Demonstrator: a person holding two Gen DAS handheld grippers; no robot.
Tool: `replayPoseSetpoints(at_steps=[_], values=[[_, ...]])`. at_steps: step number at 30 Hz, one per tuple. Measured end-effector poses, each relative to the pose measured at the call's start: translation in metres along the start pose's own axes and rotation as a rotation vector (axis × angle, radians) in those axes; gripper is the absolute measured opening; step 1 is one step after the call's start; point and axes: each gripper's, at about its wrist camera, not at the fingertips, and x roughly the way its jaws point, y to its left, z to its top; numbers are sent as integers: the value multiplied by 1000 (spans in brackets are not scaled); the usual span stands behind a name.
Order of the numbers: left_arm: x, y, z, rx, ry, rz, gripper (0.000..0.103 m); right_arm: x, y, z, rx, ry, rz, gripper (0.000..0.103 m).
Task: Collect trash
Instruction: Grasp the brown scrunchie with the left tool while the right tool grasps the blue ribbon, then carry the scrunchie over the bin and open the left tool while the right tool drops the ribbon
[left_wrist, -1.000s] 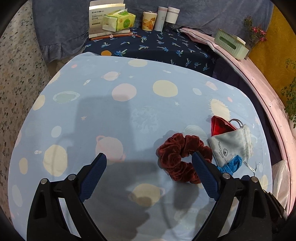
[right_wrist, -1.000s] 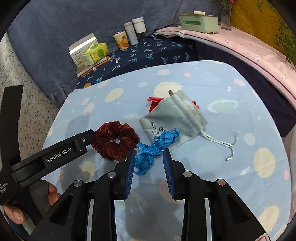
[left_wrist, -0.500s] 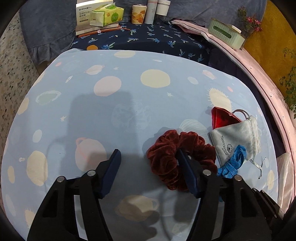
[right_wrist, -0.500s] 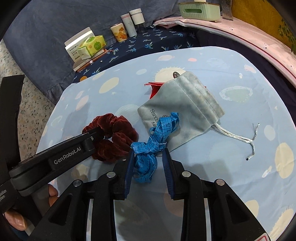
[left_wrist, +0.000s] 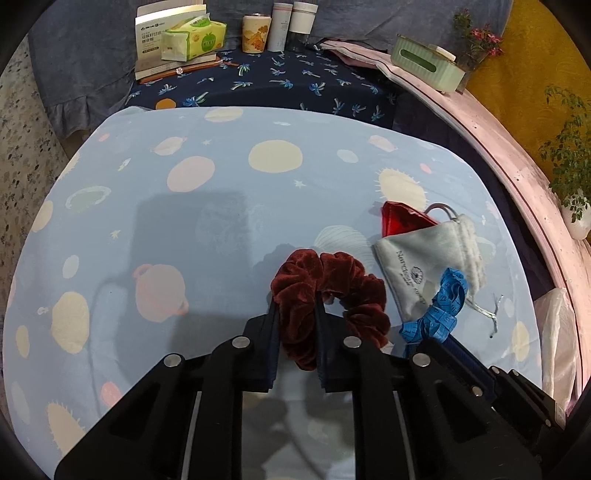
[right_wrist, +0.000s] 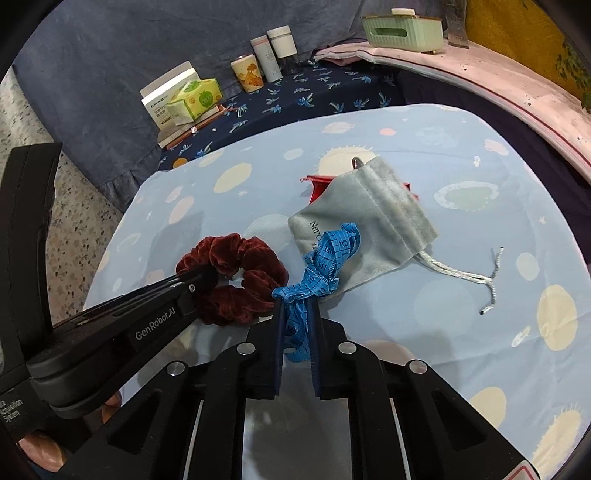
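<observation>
Left gripper (left_wrist: 295, 328) pinches my scrunchie (left_wrist: 332, 291); right gripper (right_wrist: 295, 325) clamps the tape (right_wrist: 325, 266), seemingly firm. Both grasped; next I lift them clear of the pouch (right_wrist: 369, 221).

A dark red velvet scrunchie (left_wrist: 328, 295) lies on the planet-print counter (left_wrist: 221, 206), one side pinched in the left claw (left_wrist: 295, 325). Beside it, a crumpled blue measuring tape (right_wrist: 325, 266), clamped in the right claw (right_wrist: 297, 325), drapes onto a grey drawstring pouch (right_wrist: 373, 218) covering a red wrapper (left_wrist: 400, 219).
</observation>
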Motion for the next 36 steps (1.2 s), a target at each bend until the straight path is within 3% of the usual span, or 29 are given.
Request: replayPoseSetpoints(at_steps=[20,36], values=[[-95,-84,-22,98,-113,-78,15,-116,-41,-6,51,-175,-23,11],[-120,-171,-48,212,-118,-161,15,-184,-116,-24,165,-280,-82,11]])
